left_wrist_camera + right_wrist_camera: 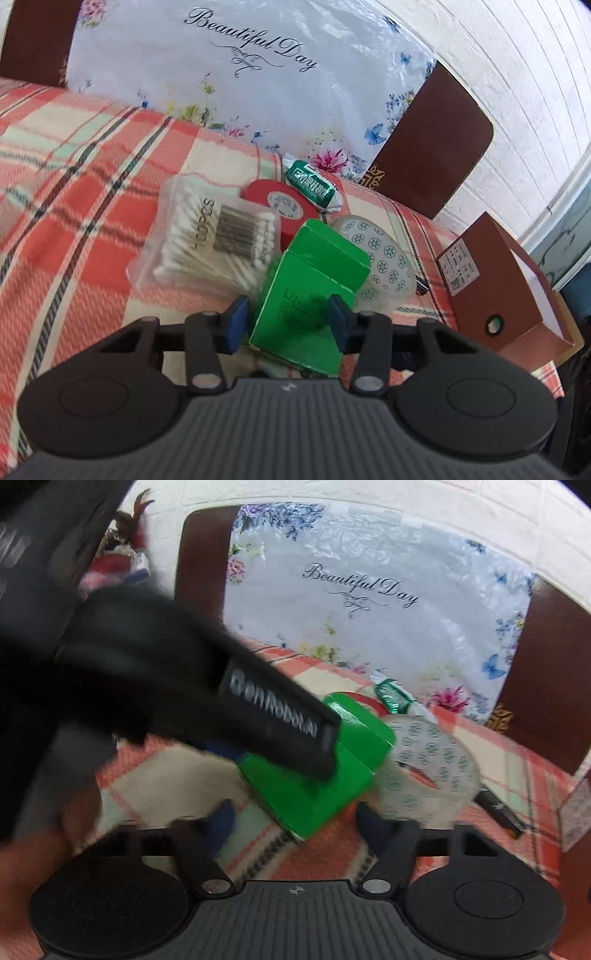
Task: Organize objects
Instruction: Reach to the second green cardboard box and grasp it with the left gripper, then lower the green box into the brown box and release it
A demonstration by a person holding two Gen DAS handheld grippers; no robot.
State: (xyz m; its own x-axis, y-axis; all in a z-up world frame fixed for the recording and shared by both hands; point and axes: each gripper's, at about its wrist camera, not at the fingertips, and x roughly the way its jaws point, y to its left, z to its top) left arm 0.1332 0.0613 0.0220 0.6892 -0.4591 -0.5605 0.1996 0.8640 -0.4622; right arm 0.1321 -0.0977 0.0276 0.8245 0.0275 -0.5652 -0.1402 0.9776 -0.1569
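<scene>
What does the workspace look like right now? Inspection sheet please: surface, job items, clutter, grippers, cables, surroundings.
Surface: plaid cloth, red, cream and green checks.
Job's things: green box between the left gripper's fingers; cotton swab bag beside it; red tape roll and green-white packet behind; patterned clear tape roll touching the box's right side.
Clutter: brown carton at the right edge; dark pen-like item, identity unclear.
Grippers: left gripper astride the box, contact unclear; right gripper open, empty.
Cables: nothing seen.
Surroundings: floral bag on a brown chair; white wall.
</scene>
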